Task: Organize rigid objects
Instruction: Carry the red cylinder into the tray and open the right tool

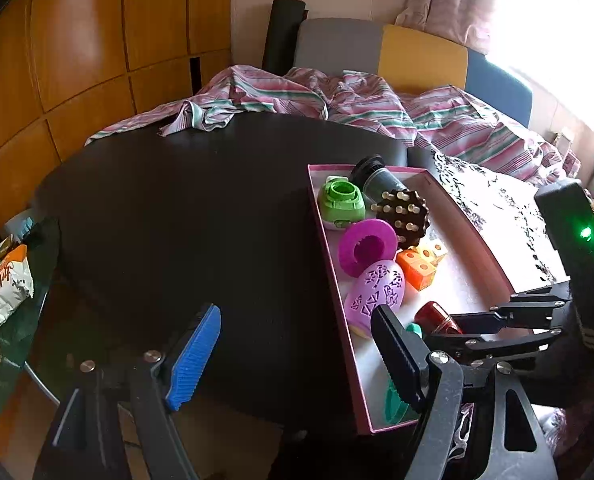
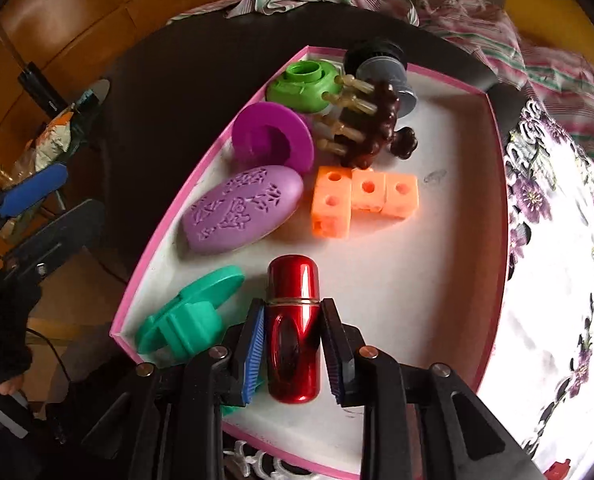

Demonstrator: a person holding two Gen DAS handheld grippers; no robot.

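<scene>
A pink-rimmed shallow box (image 2: 153,256) (image 1: 337,280) sits on the dark table (image 1: 177,208). Inside lie a purple oval (image 2: 241,208), a magenta ring (image 2: 273,138), a green round piece (image 2: 305,84), a brown peg brush (image 2: 373,124), orange cubes (image 2: 361,200), a teal piece (image 2: 193,316) and a dark cylinder (image 2: 381,68). My right gripper (image 2: 293,344) is shut on a red metallic capsule (image 2: 293,320) low over the box's near end. My left gripper (image 1: 297,356) is open and empty over the table, left of the box.
A floral white cloth (image 2: 557,280) lies right of the box. Striped fabric (image 1: 337,104) is heaped behind the table. Snack bags (image 1: 5,284) sit on a small side table at the left. Wooden cabinets (image 1: 77,60) stand behind.
</scene>
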